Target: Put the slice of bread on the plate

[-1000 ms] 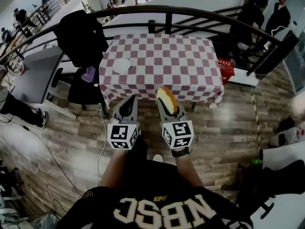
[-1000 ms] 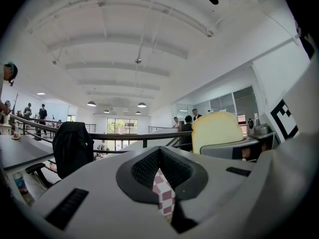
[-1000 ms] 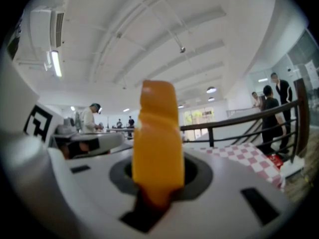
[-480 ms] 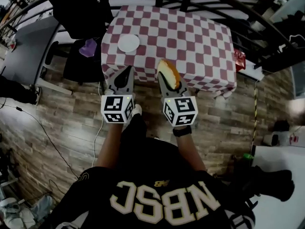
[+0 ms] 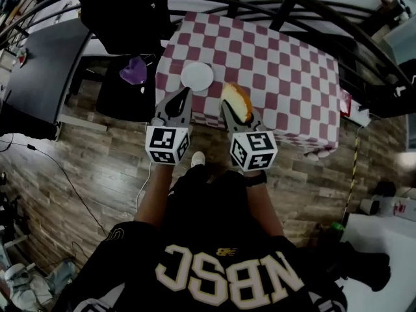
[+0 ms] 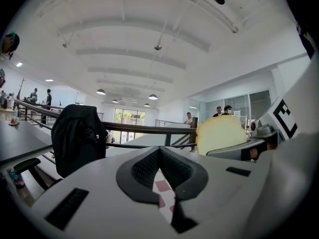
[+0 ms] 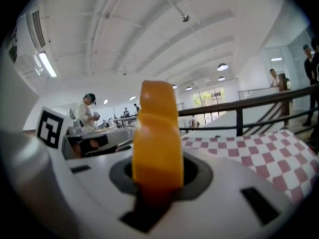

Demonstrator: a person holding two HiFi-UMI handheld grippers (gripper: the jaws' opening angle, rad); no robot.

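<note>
A slice of bread [image 5: 237, 101] with an orange-brown crust stands on edge in my right gripper [image 5: 235, 111], which is shut on it; the slice hangs over the near edge of the checked table [image 5: 292, 77]. In the right gripper view the bread [image 7: 155, 138] fills the gap between the jaws. A small white plate [image 5: 197, 76] lies near the table's front left corner, just beyond the tip of my left gripper [image 5: 184, 91]. The left gripper [image 6: 159, 152] is shut with nothing in it, and the bread [image 6: 222, 133] shows to its right.
A chair with a black jacket [image 5: 123, 12] and a purple cloth [image 5: 134, 70] stands left of the table. A dark curved railing [image 5: 292, 8] runs behind it. A red packet [image 5: 344, 103] hangs at the table's right end. Wooden floor lies below.
Both grippers have moved forward to the table. The plate now lies just ahead of the left gripper, and the bread has come over the table's near edge.
</note>
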